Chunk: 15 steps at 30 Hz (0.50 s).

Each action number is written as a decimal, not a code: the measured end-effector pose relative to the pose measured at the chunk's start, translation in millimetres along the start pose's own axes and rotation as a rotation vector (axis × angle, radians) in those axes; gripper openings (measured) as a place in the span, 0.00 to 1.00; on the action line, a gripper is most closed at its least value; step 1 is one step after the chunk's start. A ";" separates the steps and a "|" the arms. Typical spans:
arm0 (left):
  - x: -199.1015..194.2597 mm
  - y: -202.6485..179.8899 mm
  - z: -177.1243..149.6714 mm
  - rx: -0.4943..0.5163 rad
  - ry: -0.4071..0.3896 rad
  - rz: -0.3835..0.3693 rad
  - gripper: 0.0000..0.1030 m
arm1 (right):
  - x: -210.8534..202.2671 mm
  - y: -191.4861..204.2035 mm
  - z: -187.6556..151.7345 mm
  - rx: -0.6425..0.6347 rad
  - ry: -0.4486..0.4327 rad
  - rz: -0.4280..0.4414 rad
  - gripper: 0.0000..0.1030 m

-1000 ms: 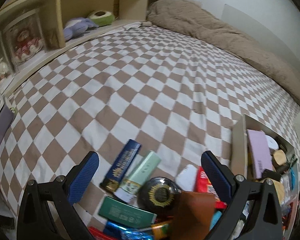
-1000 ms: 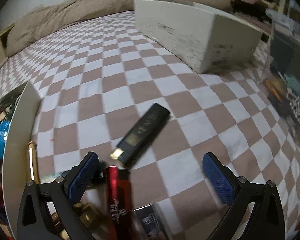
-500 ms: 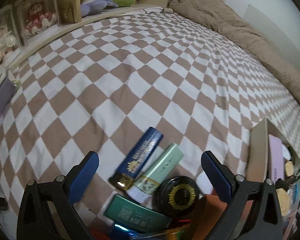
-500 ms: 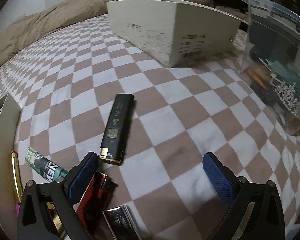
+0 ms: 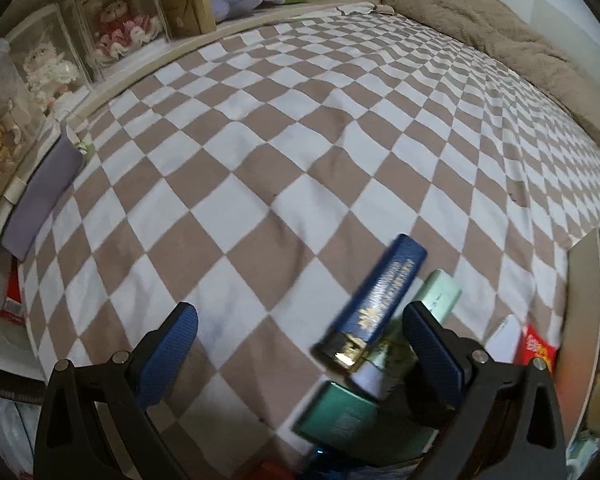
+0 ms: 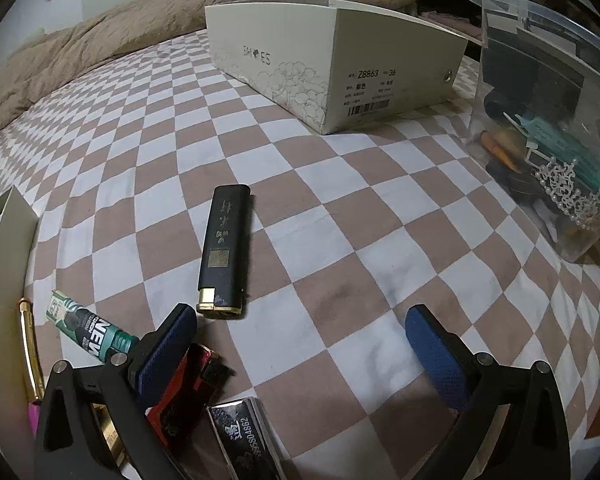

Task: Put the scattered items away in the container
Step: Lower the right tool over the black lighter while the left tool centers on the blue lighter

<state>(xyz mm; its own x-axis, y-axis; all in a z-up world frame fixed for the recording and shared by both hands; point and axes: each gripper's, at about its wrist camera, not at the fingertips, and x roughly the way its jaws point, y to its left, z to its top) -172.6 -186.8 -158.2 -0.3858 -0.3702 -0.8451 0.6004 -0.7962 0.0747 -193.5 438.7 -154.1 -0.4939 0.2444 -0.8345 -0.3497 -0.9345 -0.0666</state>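
Shoe box (image 6: 332, 64): "SHOES", "Z8863", "36"; green tube (image 6: 90, 330): "NEW"; silver lighter (image 6: 246, 436): "804862"

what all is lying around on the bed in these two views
black lighter: 1, black with gold end, alone on the checked sheet, right view
red lighter: 1, red, behind the right gripper's left finger
green tube: 1, green and white, beside the container wall
shoe box: 1, cream, far side of the bed
clear tub: 1, see-through, right edge, holding small items
blue lighter: 1, blue, tilted on the pile, left view
mint box: 1, pale green, beside the blue lighter
container: 1, beige wall, right edge
left gripper: open, empty
right gripper: open, empty
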 end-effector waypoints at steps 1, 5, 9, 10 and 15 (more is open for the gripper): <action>0.3 1.4 0.0 0.002 -0.006 0.010 1.00 | -0.7 0.3 -0.1 -0.002 -0.001 -0.001 1.00; 6.9 6.7 -2.0 0.013 0.008 0.067 1.00 | -5.2 0.1 -0.5 0.001 -0.012 0.000 1.00; 5.5 11.7 -6.9 0.024 -0.003 0.073 1.00 | -10.4 2.9 -0.8 -0.007 -0.026 0.007 1.00; 5.4 13.7 -7.6 0.021 -0.006 0.074 1.00 | -11.4 3.7 -0.6 -0.011 -0.031 0.005 1.00; 4.4 23.9 -6.6 -0.022 -0.018 0.107 1.00 | -14.4 1.1 -1.6 0.005 -0.046 0.005 1.00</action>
<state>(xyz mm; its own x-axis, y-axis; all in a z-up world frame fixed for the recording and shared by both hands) -155.3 -204.3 -163.6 -0.3310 -0.4609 -0.8234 0.6539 -0.7411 0.1520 -185.5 433.8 -143.1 -0.5321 0.2513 -0.8085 -0.3509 -0.9345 -0.0595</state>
